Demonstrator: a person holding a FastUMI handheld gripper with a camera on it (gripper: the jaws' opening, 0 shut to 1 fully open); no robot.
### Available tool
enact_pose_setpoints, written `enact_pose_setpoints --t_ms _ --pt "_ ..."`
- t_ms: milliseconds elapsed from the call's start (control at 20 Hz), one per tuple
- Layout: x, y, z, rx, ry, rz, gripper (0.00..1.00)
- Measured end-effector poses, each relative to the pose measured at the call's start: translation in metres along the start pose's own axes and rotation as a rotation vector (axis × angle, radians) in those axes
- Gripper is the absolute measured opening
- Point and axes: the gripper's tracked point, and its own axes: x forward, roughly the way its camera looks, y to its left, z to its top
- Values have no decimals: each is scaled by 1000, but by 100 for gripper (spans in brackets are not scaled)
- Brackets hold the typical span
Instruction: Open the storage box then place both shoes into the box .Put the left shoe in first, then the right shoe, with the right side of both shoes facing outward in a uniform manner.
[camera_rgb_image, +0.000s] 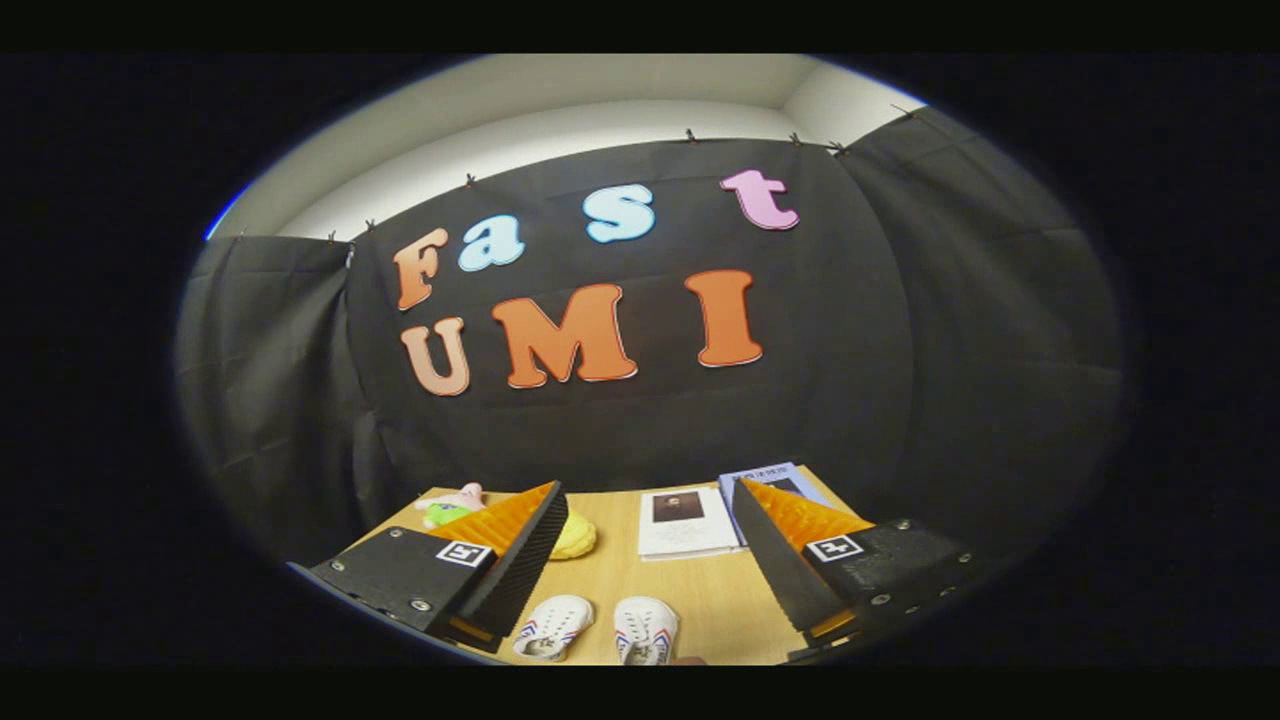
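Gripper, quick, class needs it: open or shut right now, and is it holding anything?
Gripper: open, fingers spread wide and holding nothing; the two white shoes lie on the wooden table between the fingers.

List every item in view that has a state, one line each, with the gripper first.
gripper: fingers spread wide open, holding nothing, raised above the table.
pair of white shoes: side by side on the wooden table between the fingers, soles down, untouched.
white booklet: closed, lying flat beyond the shoes.
blue booklet: flat, partly under the white one.
yellow toy: resting beside the left finger.
pink and green toy: lying at the table's far corner.
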Motion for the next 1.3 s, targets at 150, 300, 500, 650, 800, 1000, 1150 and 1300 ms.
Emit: enact_pose_setpoints --t_ms 150,300,500,650,800,1000,1150,1300 --pt "6 17 -21 55 47 88 98" --pt "15 28 -50 144 120 150 98" --pt "27 47 -95 198 218 220 98" --pt "25 73 -130 324 320 318 98" --pt "24 98 -166 429 418 403 98" --pt "12 132 -220 562 582 499 98" --pt "1 161 -247 673 674 565 98" --pt "-8 187 -265 750 744 636 98"
